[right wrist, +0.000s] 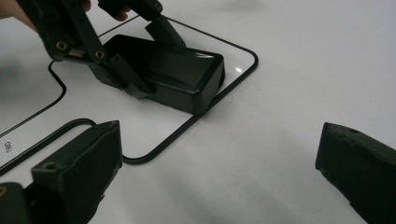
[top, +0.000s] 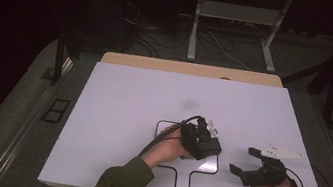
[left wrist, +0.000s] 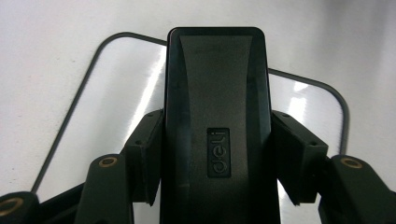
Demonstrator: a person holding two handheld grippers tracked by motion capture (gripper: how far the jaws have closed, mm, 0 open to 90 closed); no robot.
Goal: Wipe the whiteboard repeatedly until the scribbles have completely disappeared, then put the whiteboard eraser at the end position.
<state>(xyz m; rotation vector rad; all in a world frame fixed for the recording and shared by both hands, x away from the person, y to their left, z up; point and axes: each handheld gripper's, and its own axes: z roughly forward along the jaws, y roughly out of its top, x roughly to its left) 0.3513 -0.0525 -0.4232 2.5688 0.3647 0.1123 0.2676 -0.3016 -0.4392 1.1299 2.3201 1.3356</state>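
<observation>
A black oblong box [left wrist: 217,93] with a "deli" label lies inside a black paddle-shaped outline [top: 182,179] drawn on the white board [top: 128,97]. My left gripper [top: 207,145] is shut on the box, one jaw pressed against each long side, as the left gripper view shows. In the right gripper view the box [right wrist: 177,70] rests flat on the board near the outline's corner [right wrist: 187,126], with the left gripper [right wrist: 149,56] clamped over it. To the right of the outline my right gripper [top: 243,160] is open and holds nothing; its jaws [right wrist: 219,177] stand wide apart over bare board.
The white board lies on a wooden table whose far edge [top: 188,68] shows beyond it. Past the table are metal desk legs [top: 195,27] and loose cables [top: 213,42] on the floor. A cable [top: 168,132] trails from the left gripper.
</observation>
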